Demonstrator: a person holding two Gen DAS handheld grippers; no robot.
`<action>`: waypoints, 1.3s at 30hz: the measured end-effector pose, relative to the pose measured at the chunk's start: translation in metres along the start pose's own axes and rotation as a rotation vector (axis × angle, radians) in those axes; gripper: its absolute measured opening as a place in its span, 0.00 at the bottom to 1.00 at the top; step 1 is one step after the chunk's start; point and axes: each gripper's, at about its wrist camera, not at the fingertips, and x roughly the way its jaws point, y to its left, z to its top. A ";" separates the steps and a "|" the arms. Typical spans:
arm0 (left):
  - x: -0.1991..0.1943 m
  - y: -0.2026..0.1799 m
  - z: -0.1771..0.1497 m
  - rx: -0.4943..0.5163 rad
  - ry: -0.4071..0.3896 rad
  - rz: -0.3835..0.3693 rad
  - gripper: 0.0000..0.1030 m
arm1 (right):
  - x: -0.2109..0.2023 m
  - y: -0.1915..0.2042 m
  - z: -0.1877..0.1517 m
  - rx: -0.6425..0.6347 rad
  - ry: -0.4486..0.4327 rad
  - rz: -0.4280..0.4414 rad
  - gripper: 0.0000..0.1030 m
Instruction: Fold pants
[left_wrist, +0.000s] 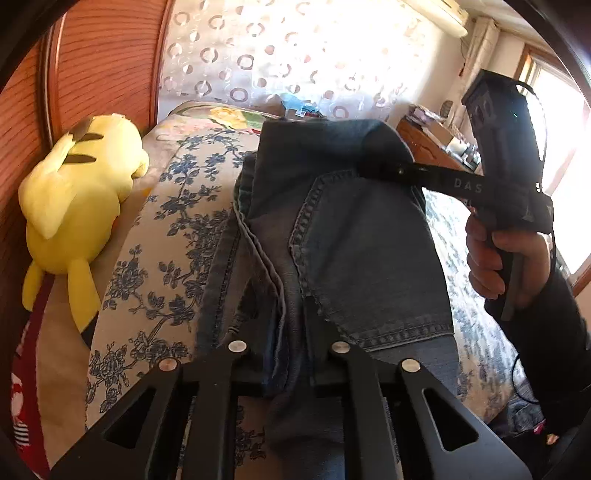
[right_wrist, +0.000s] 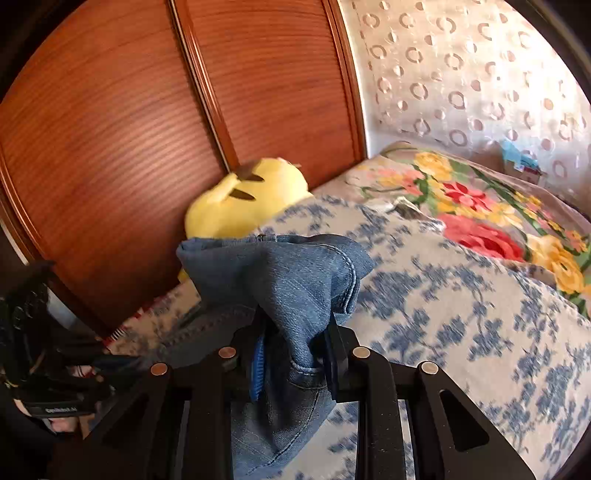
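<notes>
Both tongs, left (left_wrist: 288, 332) and right (right_wrist: 295, 343), are clamped on the jeans (left_wrist: 347, 236), lifting them off the bed (right_wrist: 461, 314) for folding.

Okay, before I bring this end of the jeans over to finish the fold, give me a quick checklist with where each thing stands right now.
1. Right gripper has the jeans: ok, jaws shut on bunched denim.
2. Left gripper has the jeans: ok, denim pinched between its jaws.
3. Both grips on the same garment: ok, the left wrist view shows the right gripper pinching the far end.
4. Layers lie flat: not ok, the denim is bunched and rumpled along the seam.
5. Yellow plush toy clear of the fold: ok, it lies apart by the wooden panel.
6. Landing spot on the floral bedspread: cannot tell, jeans hide it.
</notes>
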 end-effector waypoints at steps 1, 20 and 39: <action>0.002 0.000 0.000 0.002 0.003 0.000 0.14 | 0.003 -0.003 -0.004 0.007 0.014 -0.008 0.29; 0.014 0.009 -0.004 -0.020 0.036 -0.024 0.19 | 0.045 -0.017 -0.011 0.090 0.102 -0.019 0.58; -0.054 0.020 0.032 0.008 -0.145 0.036 0.10 | 0.011 0.026 0.044 -0.037 -0.106 0.021 0.23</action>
